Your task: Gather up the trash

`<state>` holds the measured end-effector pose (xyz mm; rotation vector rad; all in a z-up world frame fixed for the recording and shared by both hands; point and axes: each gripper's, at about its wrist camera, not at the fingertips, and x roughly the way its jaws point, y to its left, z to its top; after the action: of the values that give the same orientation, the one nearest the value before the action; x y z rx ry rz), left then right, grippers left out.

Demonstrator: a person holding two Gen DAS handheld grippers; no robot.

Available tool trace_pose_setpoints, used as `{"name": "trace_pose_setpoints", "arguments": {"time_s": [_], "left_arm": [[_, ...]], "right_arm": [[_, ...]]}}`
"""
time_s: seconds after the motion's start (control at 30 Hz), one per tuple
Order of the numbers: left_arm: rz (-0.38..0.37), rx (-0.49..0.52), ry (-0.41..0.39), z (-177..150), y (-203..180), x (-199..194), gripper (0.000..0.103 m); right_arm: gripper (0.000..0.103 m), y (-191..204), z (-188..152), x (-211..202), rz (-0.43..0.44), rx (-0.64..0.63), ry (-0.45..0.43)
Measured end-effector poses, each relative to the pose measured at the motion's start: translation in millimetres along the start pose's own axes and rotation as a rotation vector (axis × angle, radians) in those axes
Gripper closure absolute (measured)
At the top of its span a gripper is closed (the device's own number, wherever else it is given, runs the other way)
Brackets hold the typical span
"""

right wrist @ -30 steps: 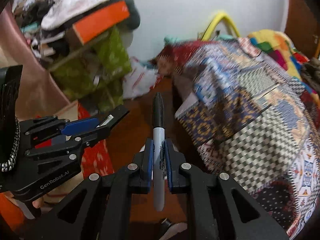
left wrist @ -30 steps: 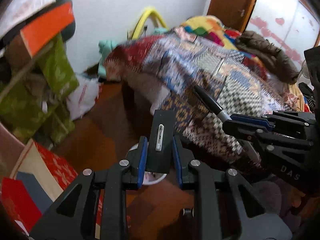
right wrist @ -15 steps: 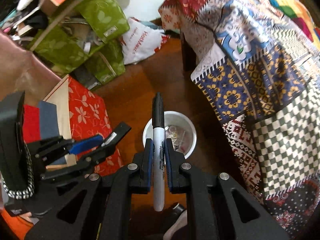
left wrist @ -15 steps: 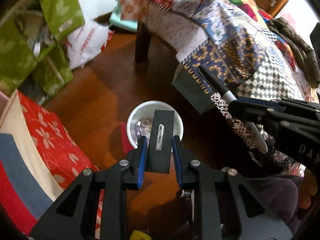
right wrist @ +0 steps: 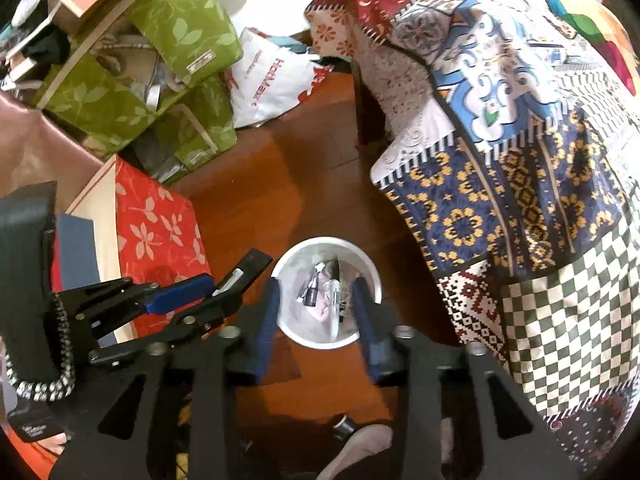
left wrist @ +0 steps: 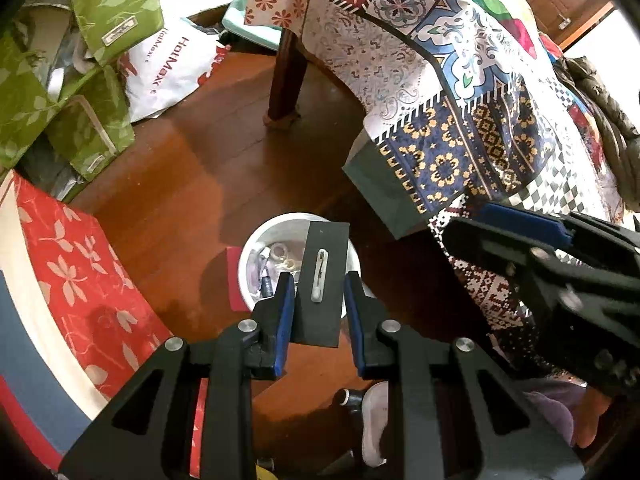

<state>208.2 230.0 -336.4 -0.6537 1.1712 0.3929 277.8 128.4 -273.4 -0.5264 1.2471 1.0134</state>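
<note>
A white bin (left wrist: 250,254) (right wrist: 368,276) with several bits of trash stands on the wooden floor. My left gripper (left wrist: 320,306) is shut on a flat black card with a white pin (left wrist: 324,284), held over the bin's right side; it shows at the left of the right wrist view (right wrist: 224,292). My right gripper (right wrist: 318,312) is open and empty above the bin. A black-and-white marker (right wrist: 334,292) lies inside the bin. The right gripper (left wrist: 520,236) shows at the right of the left wrist view.
A table under a patchwork cloth (left wrist: 460,100) (right wrist: 500,140) stands right of the bin, its wooden leg (left wrist: 286,76) behind. A red floral box (left wrist: 80,276) (right wrist: 156,224), green bags (right wrist: 160,60) and a white plastic bag (left wrist: 172,68) crowd the left.
My right gripper has opened and the marker has dropped into the bin. Both grippers have come lower over the bin. The left gripper still holds the black card.
</note>
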Motion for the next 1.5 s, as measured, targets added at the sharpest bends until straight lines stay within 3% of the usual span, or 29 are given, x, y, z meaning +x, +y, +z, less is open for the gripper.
{"name": "trace_pose_setpoints", "arguments": {"time_s": [0.17,0.23,0.4,0.8,1.13,1.23,1.33,1.5], "left_arm": [[0.022,0.037,0.017,9.1,-10.8,8.3,0.077],[0.046,0.057,0.020,9.1,-14.9,8.1,0.072],[0.058,0.107,-0.020,2.4,-26.9,-15.6,0.072],[0.020,0.272,-0.338,-38.4,-77.2,-174.7,0.070],[-0.140,0.389,-0.627,-111.0,-124.8,-313.0,0.070],[-0.195,0.436,-0.680,-135.7,-139.4,-338.0,0.070],[-0.205,0.480,-0.737,-158.9,-149.9,-356.5,0.070],[-0.266,0.505,-0.773,-185.8,-149.5,-373.8,0.069]], "right_arm": [[0.065,-14.5,-7.2,-17.8,-0.007,0.039,-0.037],[0.065,-16.7,-9.2,-25.8,-0.018,0.040,-0.048],[0.065,-14.1,-23.4,-57.8,-0.059,0.021,-0.112],[0.065,19.8,-86.5,-194.3,-0.166,-0.010,-0.437],[0.065,59.7,-176.5,-326.9,-0.297,0.077,-0.792],[0.064,70.1,-199.7,-347.0,-0.334,0.118,-0.859],[0.064,75.1,-221.8,-361.6,-0.351,0.170,-0.906],[0.064,84.9,-251.3,-370.3,-0.401,0.254,-0.955]]}}
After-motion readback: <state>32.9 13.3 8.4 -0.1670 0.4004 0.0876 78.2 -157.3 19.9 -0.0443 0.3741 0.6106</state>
